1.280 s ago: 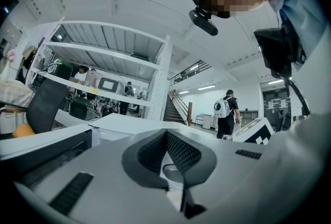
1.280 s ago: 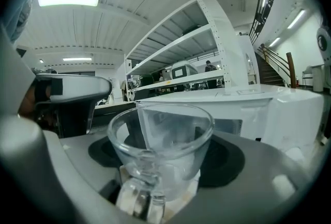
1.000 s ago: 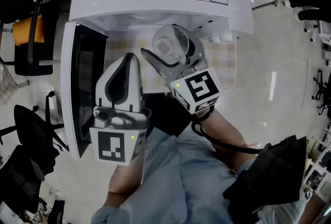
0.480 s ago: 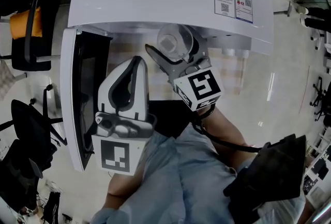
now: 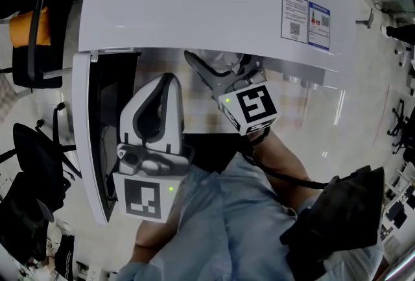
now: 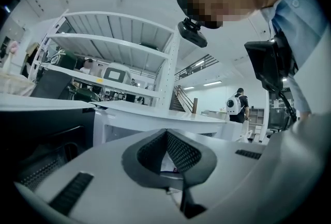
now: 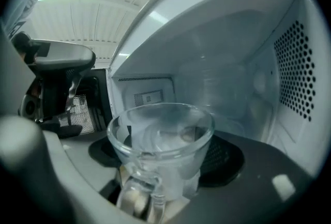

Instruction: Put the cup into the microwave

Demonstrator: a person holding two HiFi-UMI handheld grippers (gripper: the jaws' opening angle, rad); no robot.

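A clear glass cup [image 7: 164, 135] with a handle sits upright between the jaws of my right gripper [image 7: 158, 171], which is shut on it. The cup is inside the mouth of the white microwave [image 5: 214, 7], above the cavity floor [image 7: 258, 176]. In the head view the right gripper [image 5: 224, 67] reaches under the microwave's top edge, which hides most of the cup. My left gripper [image 5: 166, 82] hangs just in front of the opening, left of the right one. Its pads [image 6: 181, 150] meet at the tips and nothing is between them.
The microwave door [image 5: 91, 143] stands swung open at the left, close beside the left gripper. The cavity's right wall has vent holes [image 7: 302, 73]. Office chairs [image 5: 32, 46] stand left of the microwave. White shelving [image 6: 103, 57] and a distant person [image 6: 237, 106] are behind.
The right gripper has carried the cup forward and down, from in front of the opening to under the microwave's top. The left gripper has sunk slightly and stays in front.
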